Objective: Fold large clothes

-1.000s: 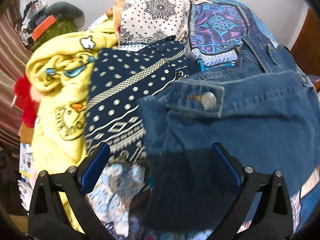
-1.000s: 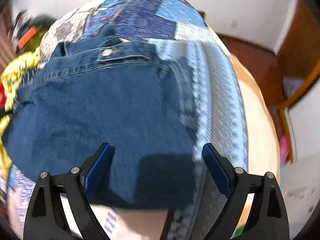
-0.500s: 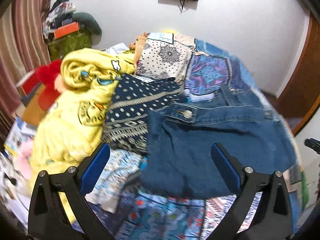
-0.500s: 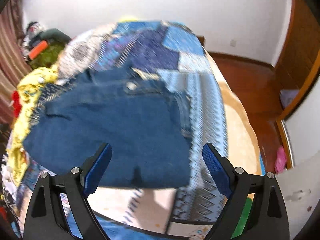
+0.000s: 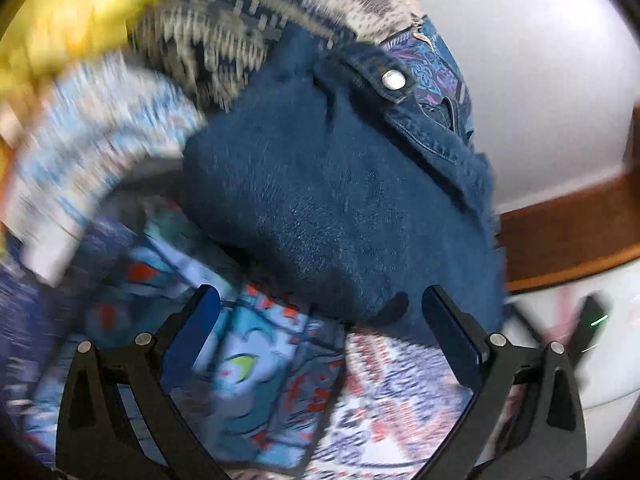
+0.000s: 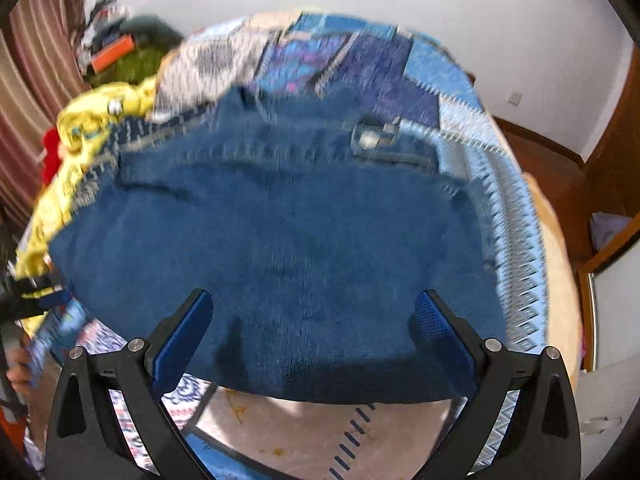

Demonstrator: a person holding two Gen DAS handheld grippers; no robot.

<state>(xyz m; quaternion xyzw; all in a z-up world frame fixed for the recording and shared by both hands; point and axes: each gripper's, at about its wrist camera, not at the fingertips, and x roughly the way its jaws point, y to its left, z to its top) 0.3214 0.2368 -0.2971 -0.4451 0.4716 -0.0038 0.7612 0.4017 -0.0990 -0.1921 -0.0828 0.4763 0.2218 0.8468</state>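
Observation:
A folded blue denim garment point(image 6: 280, 240) with a metal button point(image 6: 366, 139) lies on the patchwork bedspread point(image 6: 516, 240). In the left wrist view the denim point(image 5: 340, 200) fills the middle, its button point(image 5: 393, 79) at upper right. My left gripper point(image 5: 320, 312) is open and empty, at the denim's near left corner. My right gripper point(image 6: 314, 312) is open and empty, just above the denim's near edge. The left gripper's tip shows at the left edge of the right wrist view point(image 6: 52, 298).
A yellow printed garment point(image 6: 80, 152), a navy patterned cloth point(image 5: 224, 40) and a white patterned cloth point(image 6: 208, 68) are piled left and behind the denim. Striped curtain point(image 6: 24, 92) and clutter stand far left. A wooden door frame point(image 6: 616, 152) is at right.
The left gripper has swung down and left to the denim's near corner, tilting its view. The right gripper has dropped back closer to the denim's near edge. The denim stays put.

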